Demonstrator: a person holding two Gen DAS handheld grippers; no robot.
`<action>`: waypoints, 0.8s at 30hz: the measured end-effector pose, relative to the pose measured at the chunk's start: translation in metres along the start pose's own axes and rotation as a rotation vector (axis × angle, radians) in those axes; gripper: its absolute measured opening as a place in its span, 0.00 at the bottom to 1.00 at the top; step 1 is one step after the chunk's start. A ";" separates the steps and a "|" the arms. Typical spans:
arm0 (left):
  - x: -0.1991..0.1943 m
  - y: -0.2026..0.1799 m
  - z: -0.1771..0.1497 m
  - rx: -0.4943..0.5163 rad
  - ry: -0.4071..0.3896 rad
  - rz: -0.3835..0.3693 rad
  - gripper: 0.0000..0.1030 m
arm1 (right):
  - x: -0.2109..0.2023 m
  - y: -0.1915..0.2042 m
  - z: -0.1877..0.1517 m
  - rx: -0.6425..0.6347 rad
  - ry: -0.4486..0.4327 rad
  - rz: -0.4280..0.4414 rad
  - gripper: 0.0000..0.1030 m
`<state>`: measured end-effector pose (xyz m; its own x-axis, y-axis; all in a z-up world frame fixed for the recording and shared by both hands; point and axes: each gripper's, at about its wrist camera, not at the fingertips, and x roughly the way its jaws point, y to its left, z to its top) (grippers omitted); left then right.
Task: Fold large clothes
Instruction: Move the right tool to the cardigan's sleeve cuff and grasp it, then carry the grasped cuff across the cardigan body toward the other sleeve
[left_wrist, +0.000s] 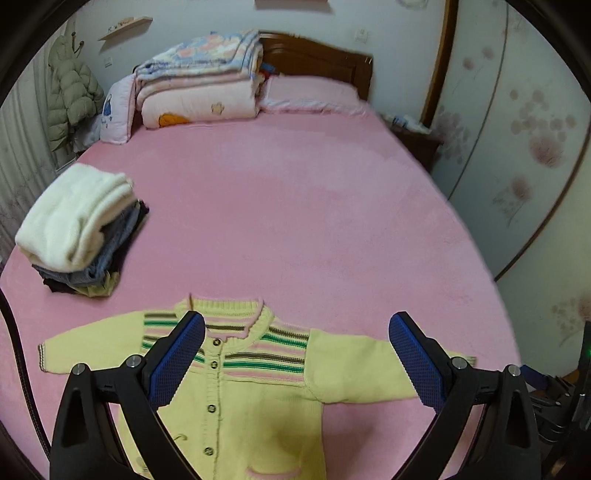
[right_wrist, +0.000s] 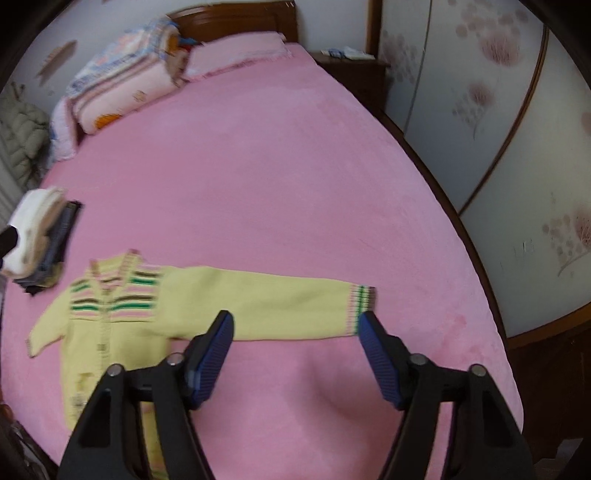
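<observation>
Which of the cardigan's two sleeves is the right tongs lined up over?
The sleeve stretched toward the wardrobe side, with the striped cuff. The open right tongs frame it; the other sleeve lies on the side of the folded clothes pile.

I saw the cardigan (left_wrist: 258, 391) as ribbed yellow knit with shiny buttons. The bed sheet (left_wrist: 295, 206) looked like soft, matt pink fleece. My left gripper (left_wrist: 297, 325) had matt black plastic arms, blue dimpled rubbery pads (left_wrist: 177, 362) and bright metal pins. The headboard (left_wrist: 317, 55) was glossy wood.
</observation>
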<state>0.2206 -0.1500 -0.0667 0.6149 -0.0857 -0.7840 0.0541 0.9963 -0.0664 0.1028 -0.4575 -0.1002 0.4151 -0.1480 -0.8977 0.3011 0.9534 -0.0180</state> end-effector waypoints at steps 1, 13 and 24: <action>0.013 -0.006 -0.002 0.002 0.009 0.005 0.97 | 0.013 -0.007 0.000 0.003 0.014 -0.010 0.64; 0.100 -0.040 -0.051 0.001 0.167 0.034 0.96 | 0.130 -0.085 -0.010 0.152 0.175 0.011 0.64; 0.094 -0.022 -0.057 -0.016 0.188 0.048 0.96 | 0.163 -0.071 -0.015 0.153 0.233 0.080 0.11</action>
<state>0.2322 -0.1801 -0.1737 0.4586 -0.0377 -0.8878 0.0146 0.9993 -0.0349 0.1362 -0.5454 -0.2517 0.2396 0.0075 -0.9709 0.4088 0.9062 0.1079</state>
